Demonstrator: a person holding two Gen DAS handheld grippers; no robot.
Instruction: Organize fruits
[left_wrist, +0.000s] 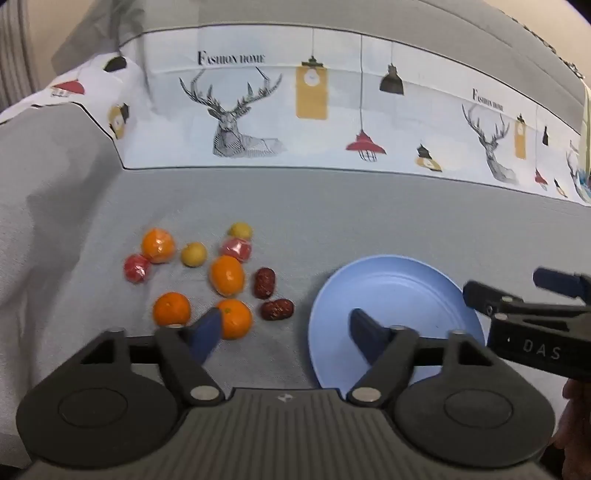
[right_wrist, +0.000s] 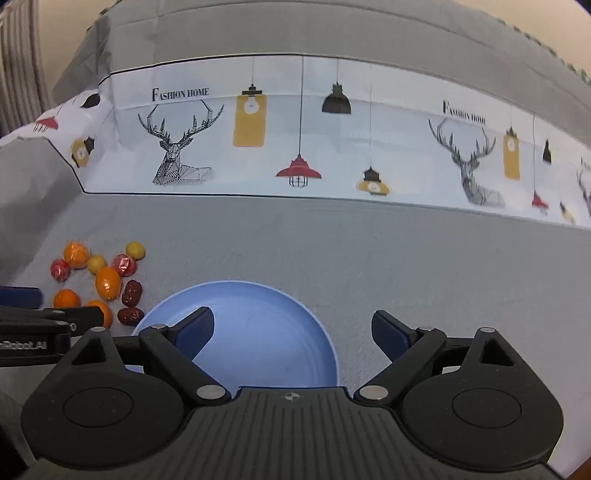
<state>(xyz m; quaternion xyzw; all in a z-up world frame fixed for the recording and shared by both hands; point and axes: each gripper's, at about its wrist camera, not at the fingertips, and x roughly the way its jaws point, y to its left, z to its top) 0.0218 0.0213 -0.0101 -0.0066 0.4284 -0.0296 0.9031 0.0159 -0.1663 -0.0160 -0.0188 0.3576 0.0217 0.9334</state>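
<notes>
A cluster of fruit lies on the grey cloth: several oranges (left_wrist: 227, 275), two yellow fruits (left_wrist: 193, 254), two red wrapped fruits (left_wrist: 236, 249) and two dark red dates (left_wrist: 277, 309). The cluster also shows in the right wrist view (right_wrist: 108, 282) at the left. A light blue plate (left_wrist: 399, 291) sits to the right of the fruit and is empty; it shows in the right wrist view too (right_wrist: 258, 317). My left gripper (left_wrist: 288, 332) is open and empty, its left fingertip beside the nearest orange (left_wrist: 236, 319). My right gripper (right_wrist: 293, 330) is open and empty above the plate.
The right gripper's fingers (left_wrist: 495, 295) reach in over the plate's right rim in the left wrist view. A white printed band with deer and lamps (left_wrist: 295, 110) crosses the grey cloth (right_wrist: 406, 258) behind the fruit. The cloth drops away at the left.
</notes>
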